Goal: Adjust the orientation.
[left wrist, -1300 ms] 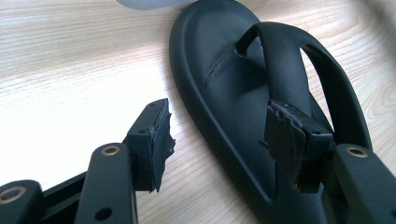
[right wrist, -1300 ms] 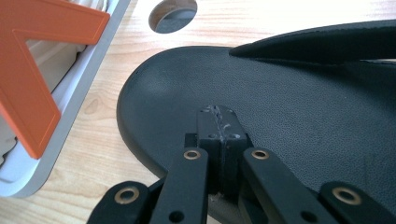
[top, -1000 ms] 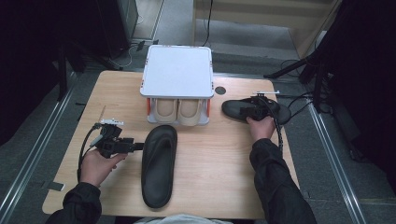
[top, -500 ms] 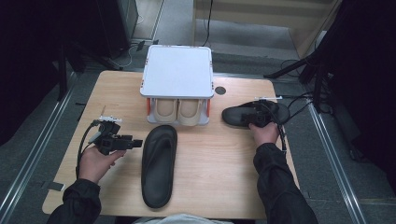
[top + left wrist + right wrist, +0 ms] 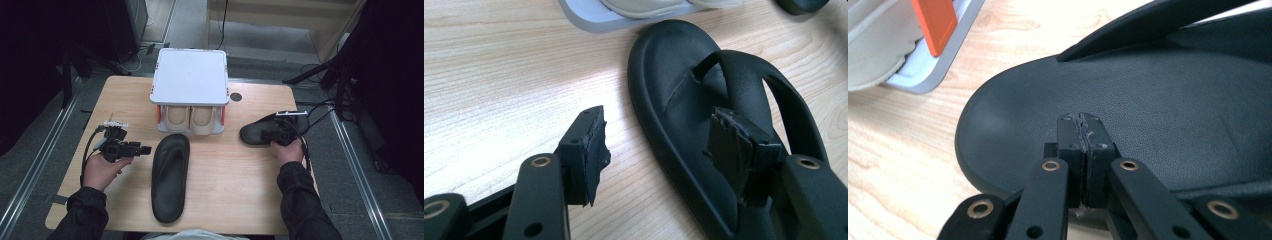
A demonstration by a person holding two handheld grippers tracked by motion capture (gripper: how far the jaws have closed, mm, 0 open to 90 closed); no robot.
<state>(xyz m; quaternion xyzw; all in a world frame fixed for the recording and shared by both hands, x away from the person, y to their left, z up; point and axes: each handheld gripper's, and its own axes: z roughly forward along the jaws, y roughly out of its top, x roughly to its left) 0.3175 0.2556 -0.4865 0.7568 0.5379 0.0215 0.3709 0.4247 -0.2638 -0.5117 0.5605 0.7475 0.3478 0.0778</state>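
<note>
On the table lie two black sandals. One sandal lies lengthwise near the middle, sole down, its toe end toward the shoe rack at the far side. The other sandal lies crosswise at the right, near the rack's right corner.

The left gripper is held just left of the middle sandal, pointing toward it. In the left gripper view its fingers stand wide apart with nothing between them; one finger hangs over bare wood, the other over the sandal's footbed beside the strap. Whether that finger touches the footbed cannot be told.

The right gripper is over the right sandal. In the right gripper view its fingers are pressed together, nothing visible between them, their tips over the smooth black footbed near the rounded end.

The rack has a flat white top and orange posts, and holds a pair of beige shoes on its lower shelf.
</note>
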